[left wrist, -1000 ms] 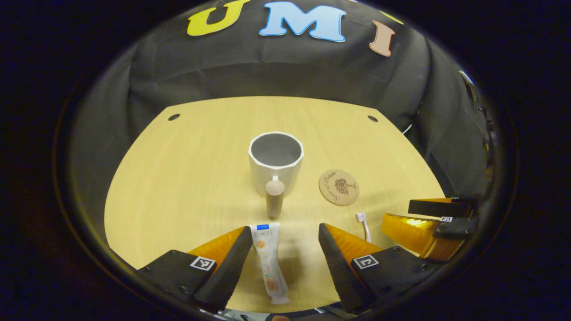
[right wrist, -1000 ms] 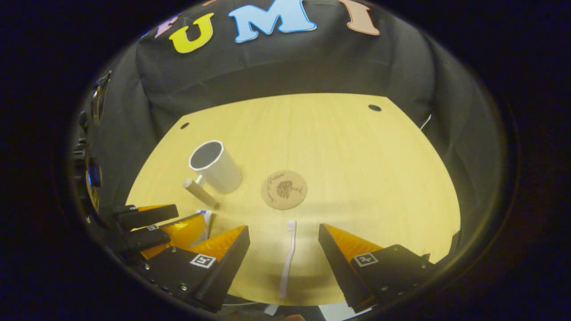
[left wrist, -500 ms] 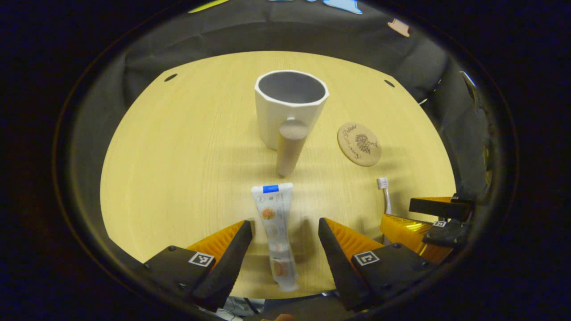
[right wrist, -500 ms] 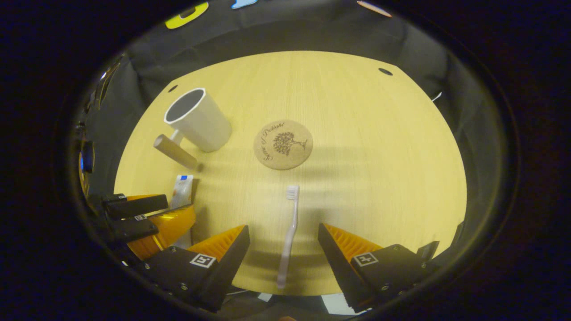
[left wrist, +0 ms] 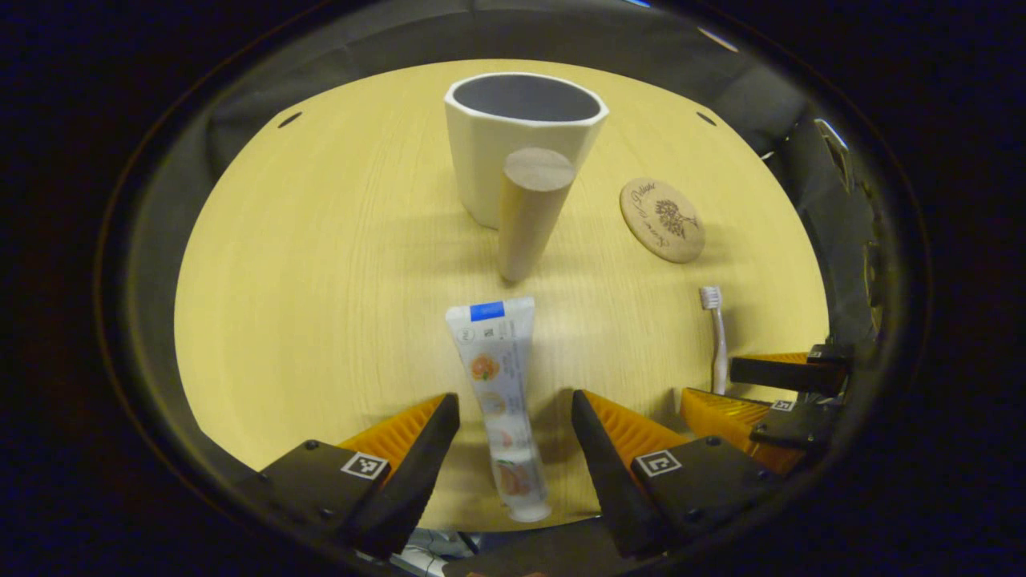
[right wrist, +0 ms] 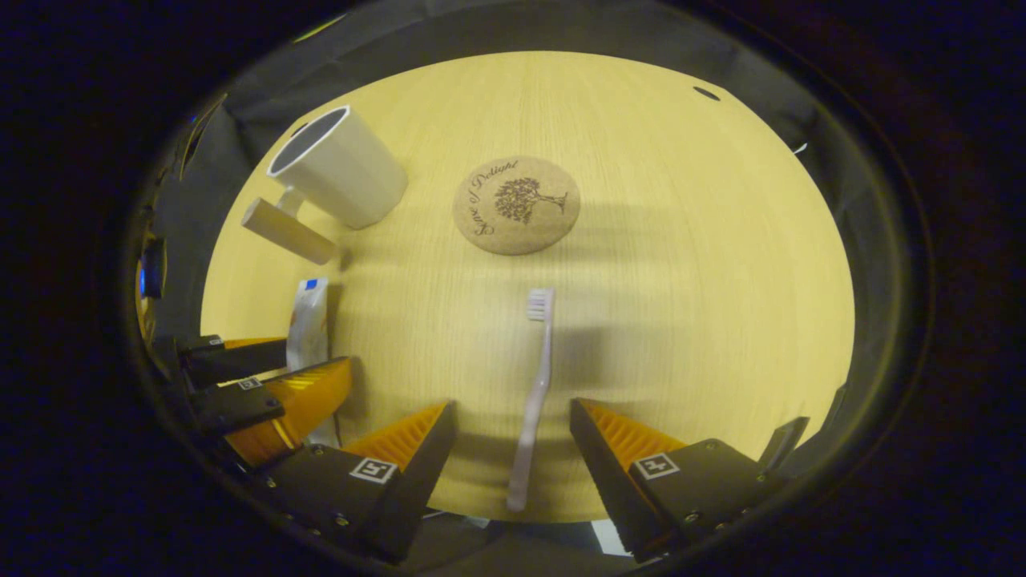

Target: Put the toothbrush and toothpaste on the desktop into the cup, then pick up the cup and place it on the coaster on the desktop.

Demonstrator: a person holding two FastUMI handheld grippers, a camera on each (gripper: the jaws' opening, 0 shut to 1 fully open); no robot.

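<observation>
Left gripper view: toothbrush (left wrist: 716, 336) handle hidden behind spread right hand-held gripper (left wrist: 769, 393).

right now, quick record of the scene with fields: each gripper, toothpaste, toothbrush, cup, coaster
left gripper: open, straddling the toothpaste, no contact seen
right gripper: open, straddling the toothbrush handle
toothpaste: flat on the desktop, cap toward the camera
toothbrush: flat on the desktop, bristles toward the coaster
cup: upright, empty, wooden handle facing the left gripper
coaster: bare, right of the cup
task progress: nothing in the cup yet
</observation>
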